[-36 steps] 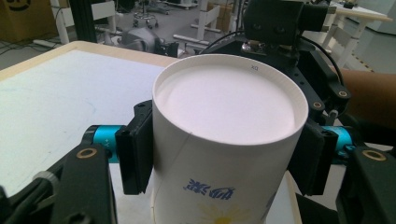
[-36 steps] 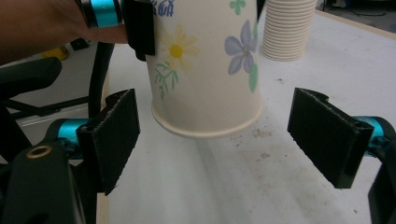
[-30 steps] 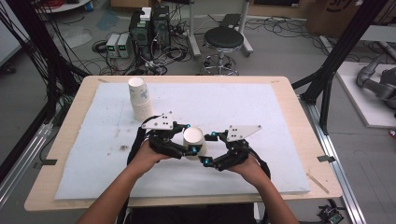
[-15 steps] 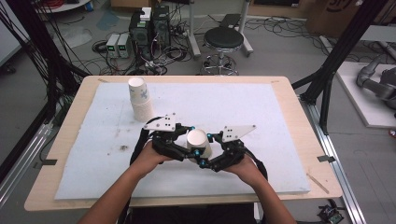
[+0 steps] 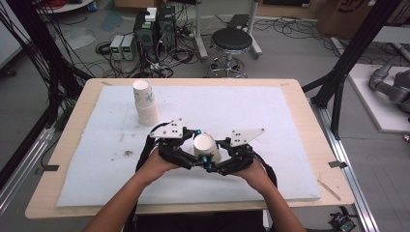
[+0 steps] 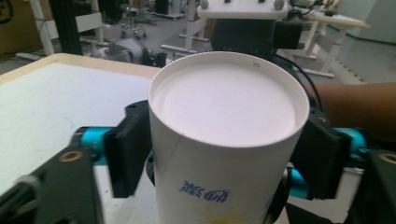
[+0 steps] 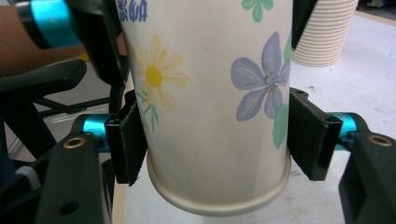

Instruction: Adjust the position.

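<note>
1. Our right gripper (image 5: 211,164) has just been closing, and its pads (image 7: 128,142) now press the flowered paper cup (image 7: 210,107) just above the rolled rim, one on each side. We keep that squeeze light, since a paper wall probably dents easily.
2. Our left gripper (image 5: 194,153) has just been opening. In the left gripper view its pads (image 6: 128,149) flank the cup (image 6: 224,140) near the closed base, and the left one looks slightly off the wall; we cannot tell whether the right one still touches. We open it fully before drawing it back, so it does not drag the cup.
3. The cup (image 5: 205,146) sits upside down, base up, held between both hands (image 5: 157,164) at the near middle of the white mat (image 5: 270,116).
4. We judge this a hand-over from left to right, so we hold the right hand still until the left is clear.
5. The stack of cups (image 5: 145,101) stands at the far left, well apart; we carry the cup upright and level toward it, keeping the rim free of the mat.
</note>
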`<state>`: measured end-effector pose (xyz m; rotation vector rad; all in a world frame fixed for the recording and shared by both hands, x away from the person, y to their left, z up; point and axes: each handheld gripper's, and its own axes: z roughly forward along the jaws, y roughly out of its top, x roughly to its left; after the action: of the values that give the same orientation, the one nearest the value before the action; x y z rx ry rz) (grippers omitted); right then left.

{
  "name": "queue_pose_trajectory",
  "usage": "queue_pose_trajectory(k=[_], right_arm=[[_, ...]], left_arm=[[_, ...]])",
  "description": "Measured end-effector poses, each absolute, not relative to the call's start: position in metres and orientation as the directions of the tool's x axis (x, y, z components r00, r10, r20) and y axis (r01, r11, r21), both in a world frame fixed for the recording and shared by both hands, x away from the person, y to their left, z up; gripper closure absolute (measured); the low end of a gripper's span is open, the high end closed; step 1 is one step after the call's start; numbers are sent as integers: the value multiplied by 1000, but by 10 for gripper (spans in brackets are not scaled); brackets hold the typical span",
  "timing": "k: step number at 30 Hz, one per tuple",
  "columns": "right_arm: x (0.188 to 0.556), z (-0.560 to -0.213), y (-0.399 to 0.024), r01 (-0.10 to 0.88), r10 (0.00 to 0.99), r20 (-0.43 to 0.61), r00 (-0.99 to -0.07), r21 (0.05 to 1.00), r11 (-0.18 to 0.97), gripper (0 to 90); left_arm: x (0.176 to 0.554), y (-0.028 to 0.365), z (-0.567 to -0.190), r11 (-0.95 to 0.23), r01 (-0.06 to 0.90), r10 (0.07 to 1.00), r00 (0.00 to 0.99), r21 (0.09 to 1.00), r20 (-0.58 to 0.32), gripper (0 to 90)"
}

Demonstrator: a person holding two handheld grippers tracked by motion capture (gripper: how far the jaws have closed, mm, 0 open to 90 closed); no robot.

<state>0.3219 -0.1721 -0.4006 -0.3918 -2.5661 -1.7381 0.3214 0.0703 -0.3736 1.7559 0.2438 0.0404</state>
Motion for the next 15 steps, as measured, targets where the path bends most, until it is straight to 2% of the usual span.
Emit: queue_pose_trajectory(k=[3, 8, 15], right_arm=[[321, -399, -173, 203, 194, 141, -971, 913, 353, 330], [320, -397, -175, 183, 202, 112, -973, 906, 381, 335], [321, -390, -179, 175, 213, 77, -974, 853, 491, 337]], left_arm=[[321, 72, -373, -170, 144, 203, 973, 975, -108, 174], [322, 78, -369, -175, 163, 209, 970, 971, -125, 173], [322, 84, -364, -247, 164, 184, 976, 955, -120, 173]])
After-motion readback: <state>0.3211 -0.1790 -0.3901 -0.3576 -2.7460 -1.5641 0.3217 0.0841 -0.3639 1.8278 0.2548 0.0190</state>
